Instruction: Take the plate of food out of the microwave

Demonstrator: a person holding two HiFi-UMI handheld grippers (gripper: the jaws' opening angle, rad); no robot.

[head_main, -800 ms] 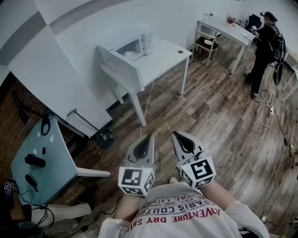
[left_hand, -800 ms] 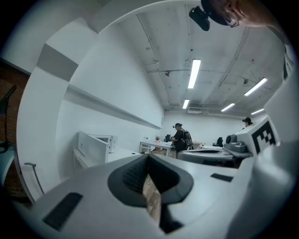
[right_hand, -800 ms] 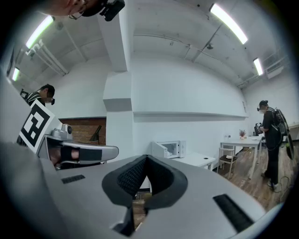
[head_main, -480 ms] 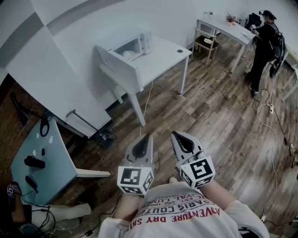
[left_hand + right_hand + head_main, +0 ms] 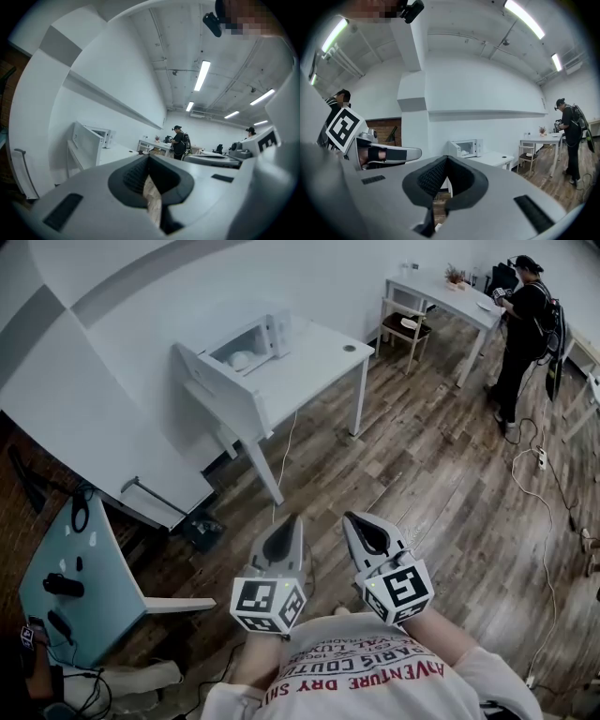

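A white microwave point(image 5: 251, 339) stands with its door point(image 5: 200, 366) swung open on a white table point(image 5: 314, 360) far ahead of me. Inside it a pale plate point(image 5: 241, 359) shows, too small to make out any food. Both grippers are held close to my body, over the wooden floor and well short of the table. My left gripper point(image 5: 293, 520) is shut with nothing in it. My right gripper point(image 5: 350, 517) beside it is shut too and holds nothing. The microwave point(image 5: 467, 147) also shows in the right gripper view, and the open door point(image 5: 86, 143) in the left gripper view.
A person point(image 5: 522, 326) stands at the far right by a second white desk point(image 5: 441, 289) with a chair point(image 5: 406, 326). A glass-topped table point(image 5: 70, 573) with small dark items is at my left. Cables point(image 5: 542, 461) lie on the floor at right.
The microwave table has slid slightly left and up in the head view as my head turned. Both grippers stay shut in front of my body.
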